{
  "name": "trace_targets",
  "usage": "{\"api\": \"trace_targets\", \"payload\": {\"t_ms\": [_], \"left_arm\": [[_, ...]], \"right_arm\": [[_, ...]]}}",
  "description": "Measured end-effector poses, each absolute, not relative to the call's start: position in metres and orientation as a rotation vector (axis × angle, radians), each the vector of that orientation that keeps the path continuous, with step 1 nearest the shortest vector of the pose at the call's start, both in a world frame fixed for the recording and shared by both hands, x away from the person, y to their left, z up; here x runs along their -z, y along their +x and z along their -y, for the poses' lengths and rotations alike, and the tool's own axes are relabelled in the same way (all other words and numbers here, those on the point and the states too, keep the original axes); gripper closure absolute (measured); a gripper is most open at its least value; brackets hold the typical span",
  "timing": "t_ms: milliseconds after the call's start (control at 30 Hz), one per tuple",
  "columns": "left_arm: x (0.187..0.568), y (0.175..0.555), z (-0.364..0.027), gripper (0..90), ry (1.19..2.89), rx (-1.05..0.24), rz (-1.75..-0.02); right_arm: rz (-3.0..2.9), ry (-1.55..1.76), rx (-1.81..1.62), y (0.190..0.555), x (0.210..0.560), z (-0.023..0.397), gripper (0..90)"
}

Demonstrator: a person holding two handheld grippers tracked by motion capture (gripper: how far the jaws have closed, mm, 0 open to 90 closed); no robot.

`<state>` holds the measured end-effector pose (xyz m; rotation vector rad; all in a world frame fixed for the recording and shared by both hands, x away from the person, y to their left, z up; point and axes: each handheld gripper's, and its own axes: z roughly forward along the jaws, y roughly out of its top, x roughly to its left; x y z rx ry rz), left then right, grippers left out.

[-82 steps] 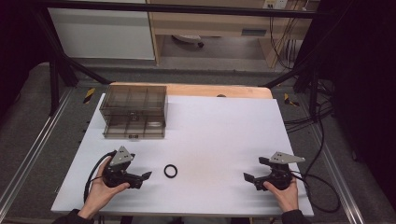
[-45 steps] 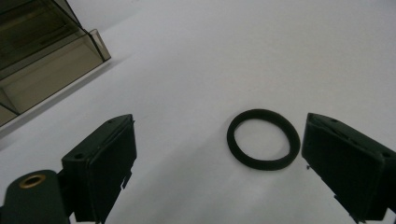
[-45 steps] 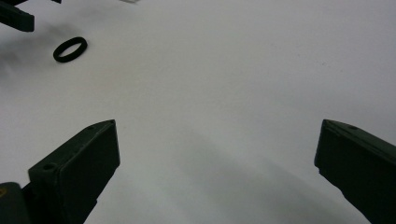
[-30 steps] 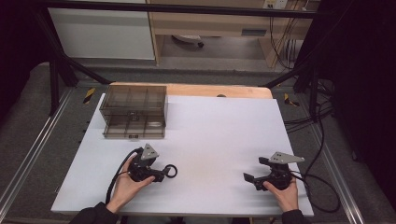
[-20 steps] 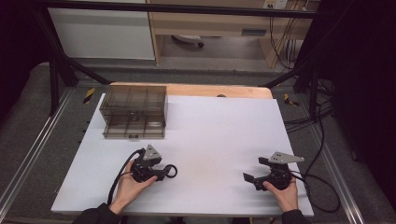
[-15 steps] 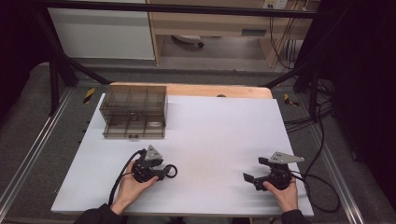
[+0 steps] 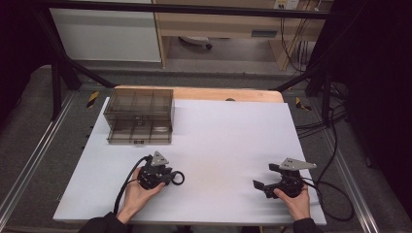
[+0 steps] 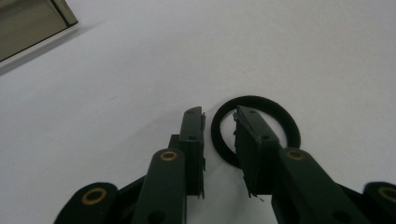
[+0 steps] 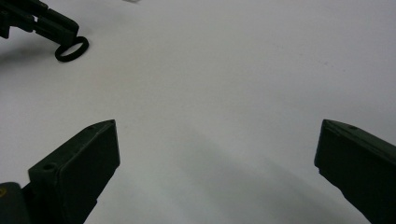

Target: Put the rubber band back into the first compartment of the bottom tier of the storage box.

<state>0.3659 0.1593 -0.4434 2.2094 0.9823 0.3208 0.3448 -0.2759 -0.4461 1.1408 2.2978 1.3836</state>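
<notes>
Smoky clear plastic drawer box (image 7: 139, 116) sits at the table's (image 7: 233, 141) far left, contents unclear. Left gripper (image 8: 219, 122) narrows its jaws astride the black ring's (image 8: 280, 122) rim, not yet clamped; right gripper (image 9: 215, 149) gapes wide, empty

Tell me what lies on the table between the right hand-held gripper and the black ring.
Nothing: in the high view, bare white table runs from the right hand-held gripper to the black ring. The right gripper view shows the same bare stretch.

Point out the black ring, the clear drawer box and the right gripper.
black ring (image 8: 286, 122): left gripper view, its far right band.
clear drawer box (image 7: 140, 102): high view, its top panel.
right gripper (image 7: 258, 186): high view, between its open jaw tips.
</notes>
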Motion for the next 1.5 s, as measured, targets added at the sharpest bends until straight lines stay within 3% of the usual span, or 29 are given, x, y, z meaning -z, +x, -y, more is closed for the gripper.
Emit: {"api": "trace_targets", "payload": {"t_ms": [600, 1500], "left_arm": [[0.4456, 0.3659, -0.156, 83.2, 2.225, -0.329, -0.975], [0.4413, 0.3647, -0.1585, 86.7, 2.209, -0.325, -0.967]], "right_arm": [[-2.301, 1.14, -1.383, 0.345, 0.4464, 0.2757, 0.7], [-2.306, 1.139, -1.382, 0.3451, 0.4465, 0.2755, 0.7]]}}
